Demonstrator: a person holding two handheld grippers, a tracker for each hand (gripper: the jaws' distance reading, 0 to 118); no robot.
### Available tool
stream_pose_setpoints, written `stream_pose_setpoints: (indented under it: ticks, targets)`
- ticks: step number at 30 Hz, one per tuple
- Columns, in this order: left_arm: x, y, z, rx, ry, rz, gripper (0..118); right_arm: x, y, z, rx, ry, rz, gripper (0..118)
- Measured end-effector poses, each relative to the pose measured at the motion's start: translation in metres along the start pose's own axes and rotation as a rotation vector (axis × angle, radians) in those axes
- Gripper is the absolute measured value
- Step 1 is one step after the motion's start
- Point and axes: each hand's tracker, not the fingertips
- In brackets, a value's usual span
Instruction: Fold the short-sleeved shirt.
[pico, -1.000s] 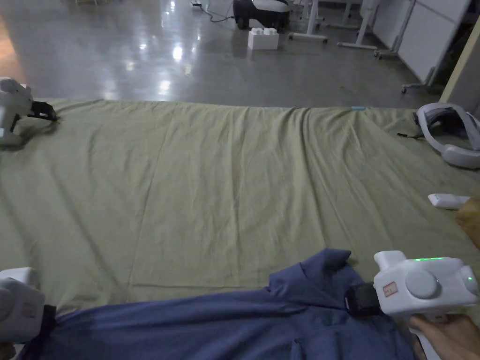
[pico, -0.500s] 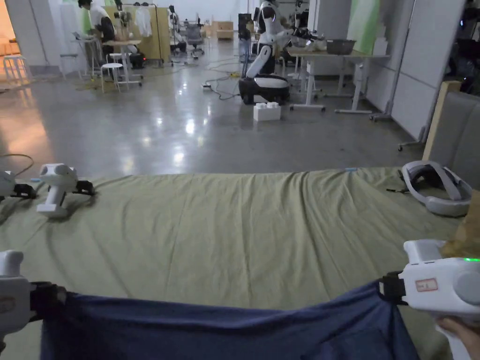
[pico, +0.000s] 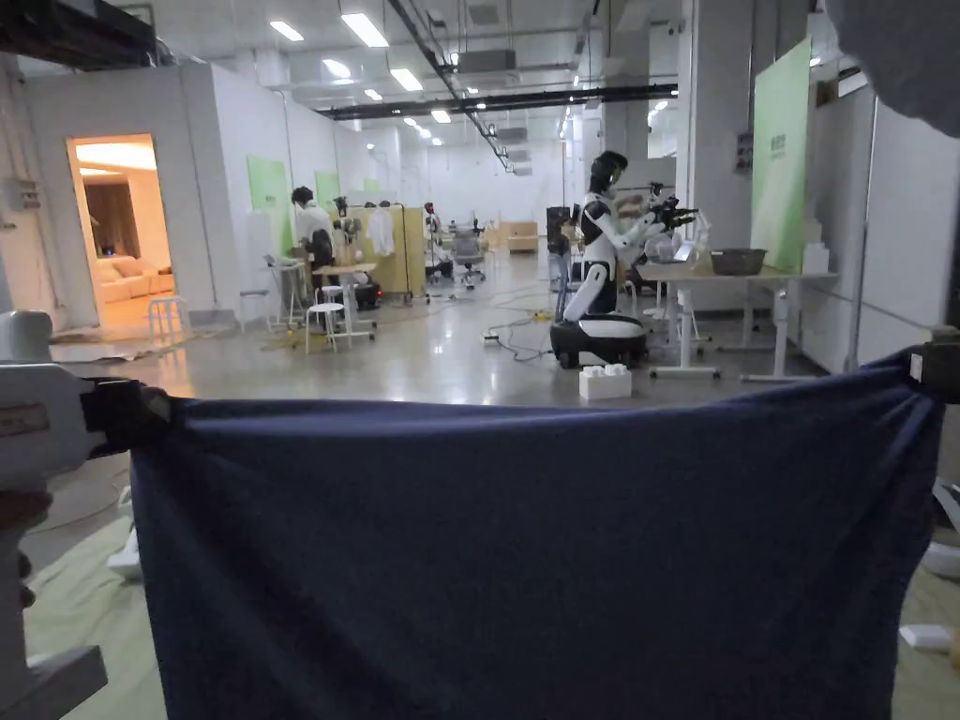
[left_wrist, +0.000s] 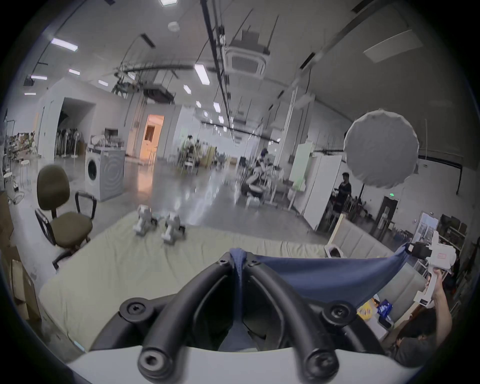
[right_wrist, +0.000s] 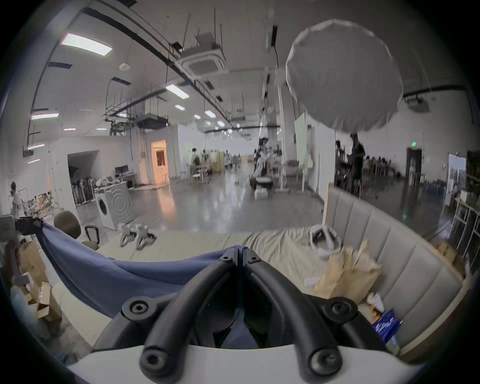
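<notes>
Left hand-held gripper (left_wrist: 238, 256) and right hand-held gripper (right_wrist: 239, 250) raised, apparently level, clamped on shirt (pico: 525, 562) corners.

Dim hall, lit by ceiling strip lights (pico: 364, 28); glare on glossy floor (pico: 441, 361); warm doorway (pico: 120, 230) glow; gripper views fisheye w/ black corners, bkgd motion-blurred.

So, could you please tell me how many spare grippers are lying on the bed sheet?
2: one spare gripper sits at the sheet's far left corner, and the second spare gripper stands right beside it. The raised shirt may hide others.
</notes>
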Motion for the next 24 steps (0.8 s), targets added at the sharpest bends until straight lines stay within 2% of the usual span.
stream_pose_setpoints:
  ticks: [3,8,21,22,24]
  targets:
    - [0.013,0.025,0.002,0.041,0.009,-0.022,7,-0.011,0.028,0.002,0.054,-0.054,0.05,4]
    - [0.03,0.043,0.012,0.179,0.043,-0.07,7,-0.018,0.05,0.004,0.115,-0.088,0.065,4]
    - [0.029,0.061,-0.007,0.187,0.085,-0.111,7,-0.007,0.077,-0.023,0.176,-0.132,0.101,4]
    - [0.028,0.062,-0.01,0.187,0.086,-0.104,7,-0.026,0.078,-0.018,0.175,-0.134,0.102,4]
    - [0.026,0.063,-0.018,0.185,0.087,-0.103,7,-0.028,0.079,-0.024,0.178,-0.135,0.111,4]
